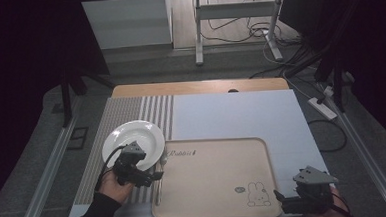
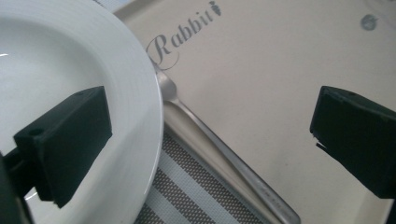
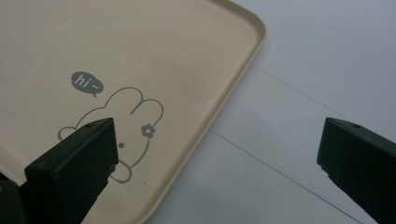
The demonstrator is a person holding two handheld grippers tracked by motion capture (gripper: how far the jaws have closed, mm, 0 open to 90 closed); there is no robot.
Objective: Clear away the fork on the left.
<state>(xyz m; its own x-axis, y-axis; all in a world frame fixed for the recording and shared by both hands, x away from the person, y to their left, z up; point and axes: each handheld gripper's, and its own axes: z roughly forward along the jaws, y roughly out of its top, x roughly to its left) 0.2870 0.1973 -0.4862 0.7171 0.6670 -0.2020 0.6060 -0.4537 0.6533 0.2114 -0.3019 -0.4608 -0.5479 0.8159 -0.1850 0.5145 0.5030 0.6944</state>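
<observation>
Left hand-held gripper (image 1: 157,176) is hovering low at the near-left of the desk (image 1: 241,117), just in front of the white plate (image 1: 132,139) and pointing toward the left edge of the beige tray (image 1: 214,177). In the left gripper view its jaws are standing wide apart with nothing pressed between the pads; one jaw is hanging over the plate's rim (image 2: 140,116), the other over the tray's bare face (image 2: 261,84). A metal utensil handle (image 2: 224,158) is lying between the jaws, running along the gap where plate and tray meet, its upper end tucked under the plate's edge; which kind of utensil it is cannot be told. The handle is resting partly on the striped placemat (image 2: 187,196) and just beside the tray's "Rabbit" lettering. In the high view the same utensil (image 1: 160,178) is showing as a thin line along the tray's left border. Right hand-held gripper (image 1: 281,199) is waiting at the near-right corner of the tray, well apart from the utensil. Its jaws are also spread wide and gripping nothing, straddling the tray's rim (image 3: 233,88) near the printed rabbit (image 3: 130,126), one over the tray, one over the white desk cover (image 3: 299,70).
</observation>
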